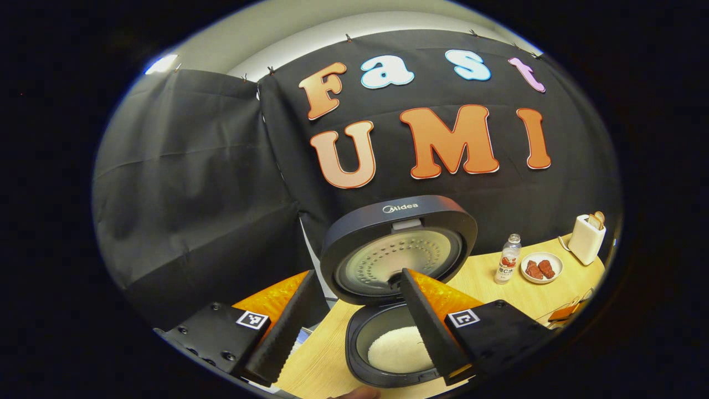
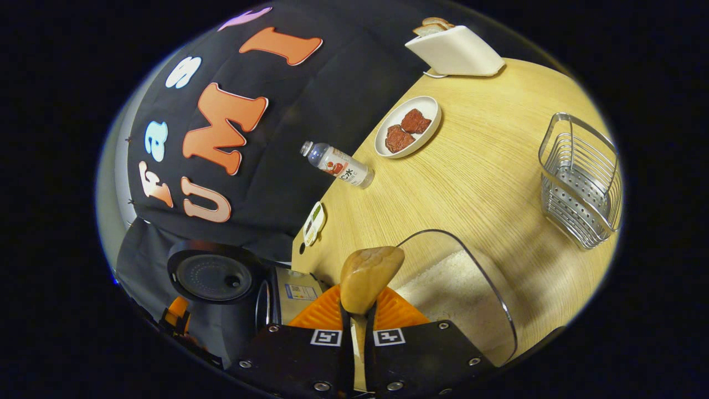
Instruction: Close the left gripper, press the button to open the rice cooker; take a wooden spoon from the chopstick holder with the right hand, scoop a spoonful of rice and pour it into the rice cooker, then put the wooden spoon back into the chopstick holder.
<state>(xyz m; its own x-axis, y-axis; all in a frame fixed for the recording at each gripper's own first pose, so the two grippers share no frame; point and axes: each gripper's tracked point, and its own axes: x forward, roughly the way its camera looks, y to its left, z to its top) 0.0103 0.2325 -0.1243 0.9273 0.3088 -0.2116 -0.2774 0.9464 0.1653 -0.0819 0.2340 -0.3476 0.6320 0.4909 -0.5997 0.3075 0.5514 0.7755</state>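
Observation:
The dark rice cooker stands with its lid raised, and white rice lies in the pot. My left gripper is open just in front of it, its fingers spread on either side of the lid. My right gripper is shut on the handle of a wooden spoon. The spoon's bowl points ahead, beside the rim of a clear container of rice. The wire chopstick holder stands on the table to the right. The cooker sits low on the left in the right gripper view.
On the light wooden table are a white plate with red pieces, a small bottle, and a white toaster with bread. The bottle, plate and toaster lie to the cooker's right.

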